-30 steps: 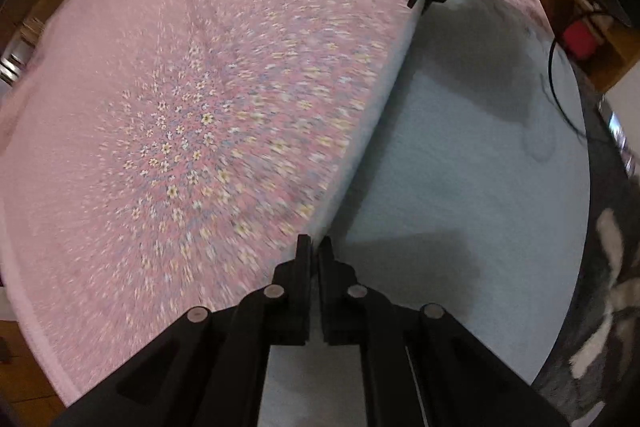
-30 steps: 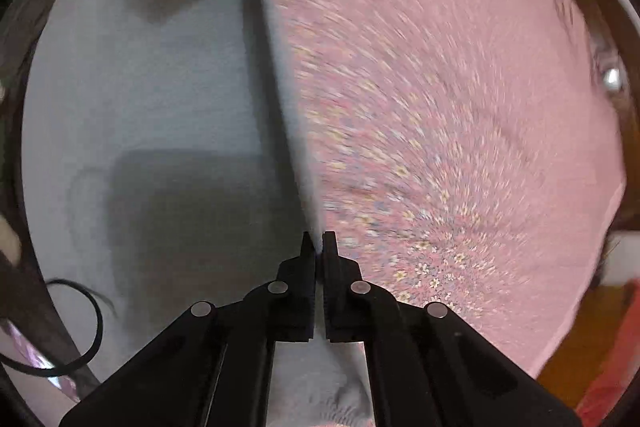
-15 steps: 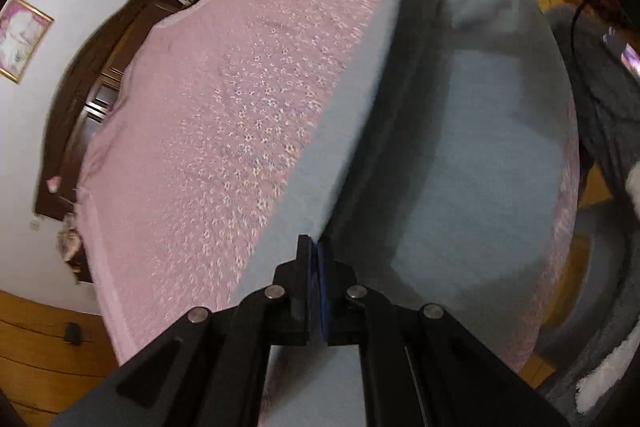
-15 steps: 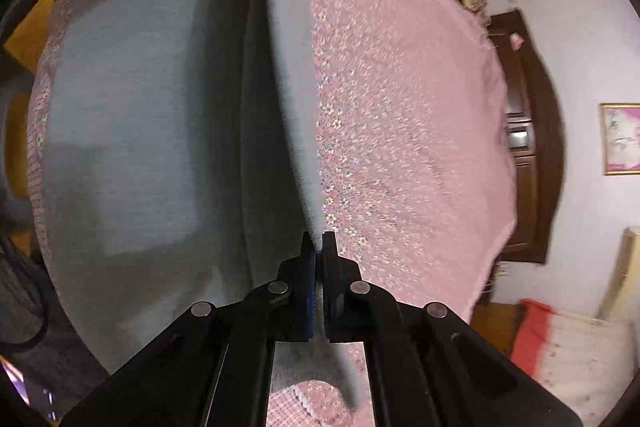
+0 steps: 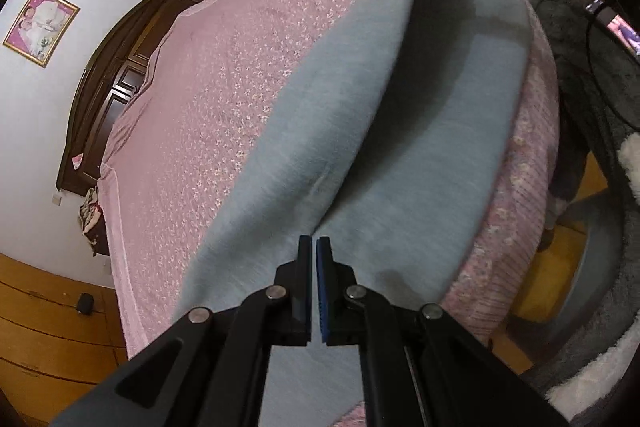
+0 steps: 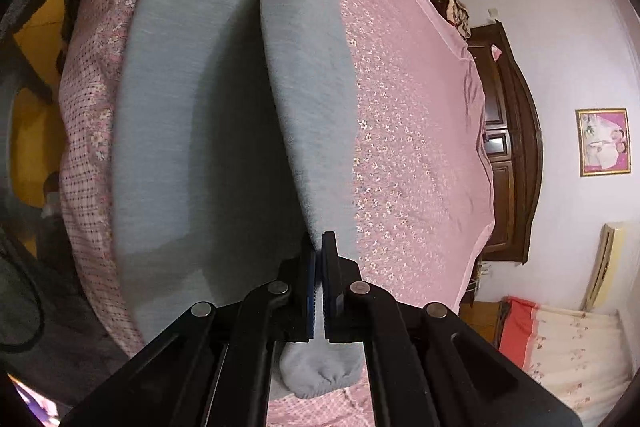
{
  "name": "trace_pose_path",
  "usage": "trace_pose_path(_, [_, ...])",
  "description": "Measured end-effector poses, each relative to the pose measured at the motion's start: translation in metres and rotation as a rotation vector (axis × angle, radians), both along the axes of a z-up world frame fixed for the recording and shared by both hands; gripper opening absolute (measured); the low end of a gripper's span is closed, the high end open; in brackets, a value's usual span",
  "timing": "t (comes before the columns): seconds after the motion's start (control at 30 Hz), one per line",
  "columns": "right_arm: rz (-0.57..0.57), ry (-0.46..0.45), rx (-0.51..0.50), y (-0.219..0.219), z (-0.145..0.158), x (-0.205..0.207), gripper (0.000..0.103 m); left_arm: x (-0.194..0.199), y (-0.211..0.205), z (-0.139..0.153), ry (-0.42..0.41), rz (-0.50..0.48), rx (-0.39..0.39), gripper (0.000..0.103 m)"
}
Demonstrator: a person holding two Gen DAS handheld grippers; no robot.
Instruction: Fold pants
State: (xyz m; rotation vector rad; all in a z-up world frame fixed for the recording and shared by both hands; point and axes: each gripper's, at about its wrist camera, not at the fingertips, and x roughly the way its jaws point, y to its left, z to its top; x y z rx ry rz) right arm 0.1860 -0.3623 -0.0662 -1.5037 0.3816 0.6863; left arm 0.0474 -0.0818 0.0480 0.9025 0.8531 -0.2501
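Pinching the grey pants [image 5: 304, 155] along one raised edge, the left hand-held gripper [image 5: 313, 247] is clamped on the fabric. The right hand-held gripper [image 6: 319, 247] grips the far end likewise, above the pink bed [image 6: 408, 115].

Pants [image 5: 304, 147] soft matt grey fleecy cloth, bedspread [image 5: 208, 99] pink flowered cloth with faint sheen, left hand-held gripper [image 5: 313, 247] matt black plastic, blue ribbed pads [image 5: 321, 291], shiny metal pins, headboard [image 5: 104, 67] dark polished wood.

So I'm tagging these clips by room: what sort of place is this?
Most likely a bedroom: the grey pants lie on a bed with a pink floral sheet, a dark wooden wardrobe and a framed picture on the wall.
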Motion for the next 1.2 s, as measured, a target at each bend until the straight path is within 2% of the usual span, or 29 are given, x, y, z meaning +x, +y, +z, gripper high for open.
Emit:
trace_pose_path(0.13, [0.009, -0.003, 0.014, 0.0, -0.007, -0.017, 0.003, -0.018, -0.002, -0.001, -0.013, 0.005, -0.031, 0.001])
trace_pose_path(0.23, [0.032, -0.047, -0.001, 0.0, -0.018, -0.033, 0.003, -0.037, -0.005, -0.008, -0.014, 0.005, -0.04, 0.001])
trace_pose_path(0.43, [0.053, -0.054, 0.004, -0.003, -0.034, -0.057, 0.003, -0.046, -0.009, -0.029, 0.013, 0.007, -0.039, 0.001])
trace_pose_path(0.5, [0.046, -0.049, 0.015, -0.004, -0.033, -0.059, 0.003, -0.051, -0.014, -0.031, -0.054, -0.023, -0.028, 0.001])
trace_pose_path(0.57, [0.032, -0.038, 0.04, -0.004, -0.028, -0.058, 0.003, -0.05, -0.019, -0.027, -0.109, -0.053, -0.062, 0.018])
trace_pose_path(0.63, [0.024, -0.038, 0.057, -0.002, -0.019, -0.048, 0.003, -0.047, -0.032, -0.026, -0.174, -0.076, -0.098, 0.071])
trace_pose_path(0.67, [0.019, -0.045, 0.07, -0.001, -0.015, -0.045, 0.003, -0.045, -0.041, -0.027, -0.236, -0.099, -0.126, 0.076])
trace_pose_path(0.7, [0.016, -0.05, 0.076, -0.001, -0.012, -0.042, 0.003, -0.041, -0.045, -0.027, -0.256, -0.111, -0.14, 0.077])
trace_pose_path(0.73, [0.011, -0.048, 0.081, -0.001, -0.009, -0.04, 0.003, -0.035, -0.056, -0.031, -0.283, -0.125, -0.152, 0.077])
trace_pose_path(0.83, [0.009, -0.053, 0.084, -0.003, -0.005, -0.038, 0.003, -0.02, -0.074, -0.039, -0.365, -0.128, -0.115, 0.074])
trace_pose_path(0.87, [0.009, -0.056, 0.083, -0.005, -0.004, -0.038, 0.003, -0.016, -0.079, -0.045, -0.398, -0.127, -0.076, 0.069])
trace_pose_path(0.9, [0.009, -0.058, 0.086, -0.006, -0.004, -0.038, 0.003, -0.013, -0.08, -0.047, -0.409, -0.123, -0.056, 0.054])
trace_pose_path(0.93, [0.009, -0.058, 0.09, -0.008, -0.005, -0.041, 0.003, -0.009, -0.079, -0.052, -0.417, -0.11, -0.011, 0.048])
trace_pose_path(1.07, [0.002, -0.048, 0.116, -0.011, -0.005, -0.039, 0.003, -0.001, -0.052, -0.056, -0.413, -0.047, 0.064, 0.035])
trace_pose_path(1.1, [0.002, -0.048, 0.116, -0.011, -0.008, -0.043, 0.003, 0.0, -0.044, -0.055, -0.403, -0.032, 0.068, 0.024])
trace_pose_path(1.17, [0.006, -0.052, 0.106, -0.01, -0.013, -0.043, 0.003, 0.0, -0.026, -0.055, -0.384, 0.004, 0.097, 0.011])
trace_pose_path(1.2, [0.009, -0.053, 0.101, -0.01, -0.015, -0.044, 0.003, -0.002, -0.022, -0.055, -0.387, 0.006, 0.115, 0.008])
